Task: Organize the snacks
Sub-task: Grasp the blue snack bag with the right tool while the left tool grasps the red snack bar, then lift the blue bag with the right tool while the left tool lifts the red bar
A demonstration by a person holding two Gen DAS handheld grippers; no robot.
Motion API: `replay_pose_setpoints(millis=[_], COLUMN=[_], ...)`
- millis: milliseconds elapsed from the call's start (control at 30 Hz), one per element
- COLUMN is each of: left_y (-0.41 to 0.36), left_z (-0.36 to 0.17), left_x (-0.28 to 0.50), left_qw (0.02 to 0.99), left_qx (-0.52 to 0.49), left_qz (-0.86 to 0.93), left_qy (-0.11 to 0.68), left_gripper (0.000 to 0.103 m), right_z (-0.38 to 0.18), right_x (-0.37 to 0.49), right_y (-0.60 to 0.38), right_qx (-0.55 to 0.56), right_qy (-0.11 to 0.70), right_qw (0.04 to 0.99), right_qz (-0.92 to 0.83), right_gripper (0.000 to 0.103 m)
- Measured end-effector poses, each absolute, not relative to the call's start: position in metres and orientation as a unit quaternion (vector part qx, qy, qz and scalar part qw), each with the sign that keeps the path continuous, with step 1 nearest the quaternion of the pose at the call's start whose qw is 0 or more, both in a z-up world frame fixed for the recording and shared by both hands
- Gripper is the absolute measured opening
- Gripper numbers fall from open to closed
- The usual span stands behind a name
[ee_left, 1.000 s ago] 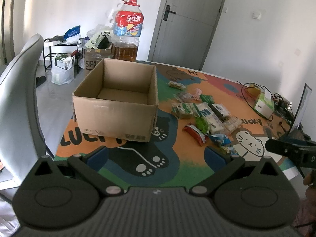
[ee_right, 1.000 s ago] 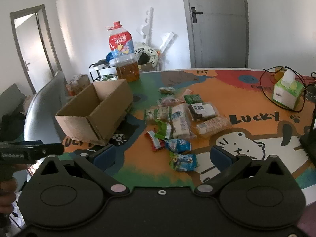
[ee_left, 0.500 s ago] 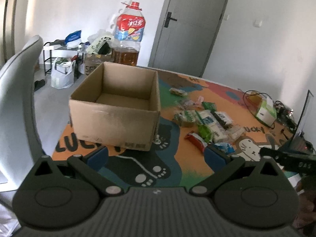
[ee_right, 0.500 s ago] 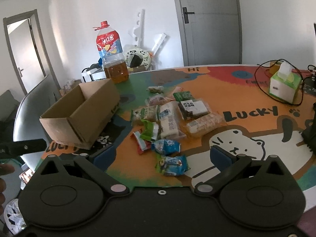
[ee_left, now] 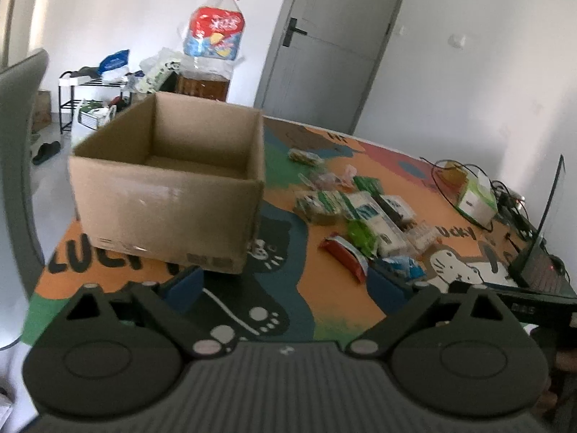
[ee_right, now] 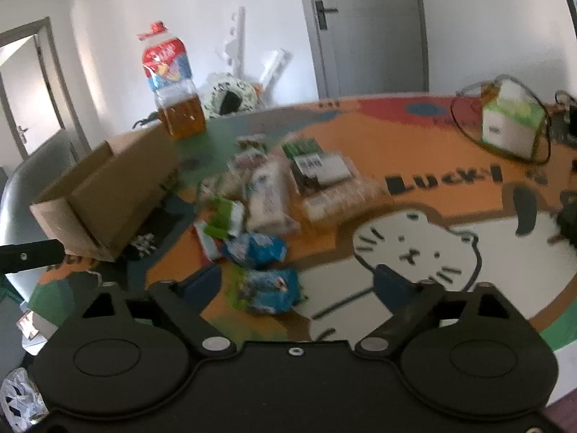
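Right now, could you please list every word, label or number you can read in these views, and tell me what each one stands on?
"LUCKY" in black letters on the table mat, read in the right wrist view.
"LUC", the visible start of a second word, on the mat by the cardboard box.
Red label on the oil bottle: blurred, unreadable.
Snack packets: print too blurred.
Tissue box: print too small.
Box side print: too small.

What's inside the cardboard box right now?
The cardboard box shows bare inner walls and a strip of bare floor at the back. Its front wall hides the near floor, so snacks there cannot be ruled out.
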State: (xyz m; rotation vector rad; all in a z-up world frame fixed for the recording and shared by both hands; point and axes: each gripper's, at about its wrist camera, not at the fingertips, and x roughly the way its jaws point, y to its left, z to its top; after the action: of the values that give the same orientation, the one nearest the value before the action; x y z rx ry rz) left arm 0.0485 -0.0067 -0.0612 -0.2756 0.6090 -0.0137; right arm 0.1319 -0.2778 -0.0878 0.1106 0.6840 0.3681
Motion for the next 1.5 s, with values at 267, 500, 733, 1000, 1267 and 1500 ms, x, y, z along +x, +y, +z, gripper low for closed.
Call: replay_pose_setpoints(millis=[267,500,733,1000,1267,1500], left_y=[-0.018,-0.030,-0.046,-0.062,-0.076,-0.089], left_z=[-0.076,-0.087,-0.099,-0.112,-0.115,-0.116], left_x=[0.065,0.082,0.101,0.121,0.140,0.150], left_qw=[0.945,0.945,0.942,0.939,0.942,0.947], left_qx=[-0.138,-0.130,-0.123,-0.119,-0.107,-0.075], left_qz=[-0.016,-0.024,-0.039,-0.046,-0.045,-0.022], left_qy=[0.295,0.299,0.311,0.319,0.315,0.311], left_gripper=[0.083,0.075,0.066,0.059,0.053,0.053], right_z=[-0.107,-0.115,-0.121,-0.124,-0.124,-0.127], right_x=[0.142,0.150,0.150,0.157,0.159,0.157], right_y=[-0.272,-0.258,-0.258,-0.276,-0.299,-0.298], right_qx=[0.065,0.052,0.041,0.081,0.091,0.088], right_qy=[0.346,0.339,0.323,0.319,0.317,0.311], right_qw=[0.915,0.915,0.919,0.914,0.922,0.927], right_qz=[0.195,0.212,0.223,0.239,0.203,0.190], right_gripper=[0.076,0.076,0.052,0.031,0.030,0.034])
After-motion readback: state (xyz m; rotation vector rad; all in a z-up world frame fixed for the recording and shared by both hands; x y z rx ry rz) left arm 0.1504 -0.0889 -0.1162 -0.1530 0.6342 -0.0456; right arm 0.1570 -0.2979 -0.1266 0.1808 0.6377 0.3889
